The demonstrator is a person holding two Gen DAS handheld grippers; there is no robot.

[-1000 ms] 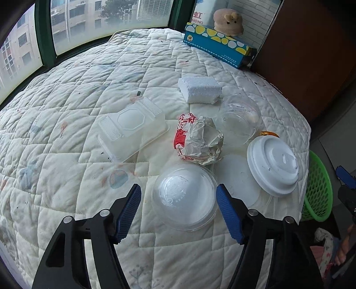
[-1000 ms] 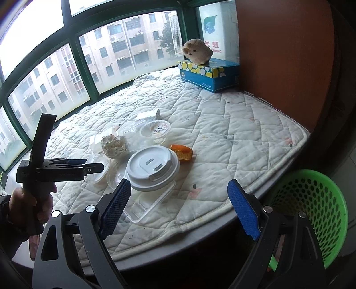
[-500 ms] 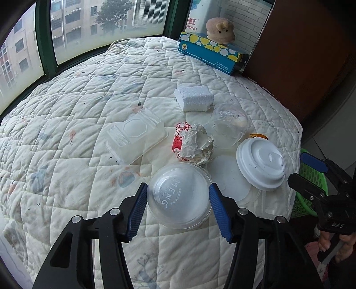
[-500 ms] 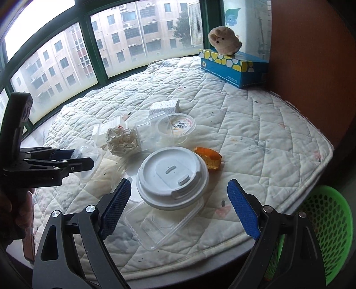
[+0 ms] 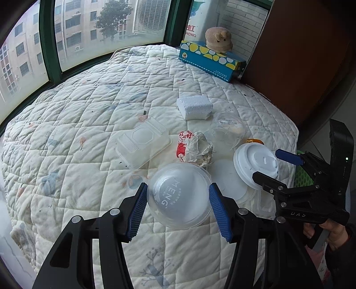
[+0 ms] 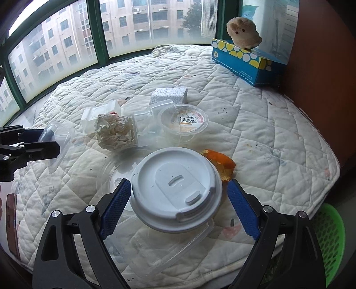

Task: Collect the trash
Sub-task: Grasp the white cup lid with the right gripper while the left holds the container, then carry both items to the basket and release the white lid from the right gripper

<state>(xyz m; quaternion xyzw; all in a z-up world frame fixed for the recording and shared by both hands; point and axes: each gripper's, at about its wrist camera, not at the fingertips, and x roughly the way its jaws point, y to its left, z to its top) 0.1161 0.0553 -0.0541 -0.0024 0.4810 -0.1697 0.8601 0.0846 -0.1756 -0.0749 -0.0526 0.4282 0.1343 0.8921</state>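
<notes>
L gripper pinches clear dome lid, lifted off quilt near front edge. R gripper wide, straddling white lid; close evenly on rim, w/o catching tray beneath.

A quilted white mattress pad, marked with small dark specks and faded printed motifs, is spread over the whole surface. At its far corner a blue tissue box with yellow and white spots is set against a brown wall panel. A beige plush toy is seated on top of the box (face turned toward the camera in the right wrist view). Green window frames are seen behind, with apartment buildings and a tree outside.
</notes>
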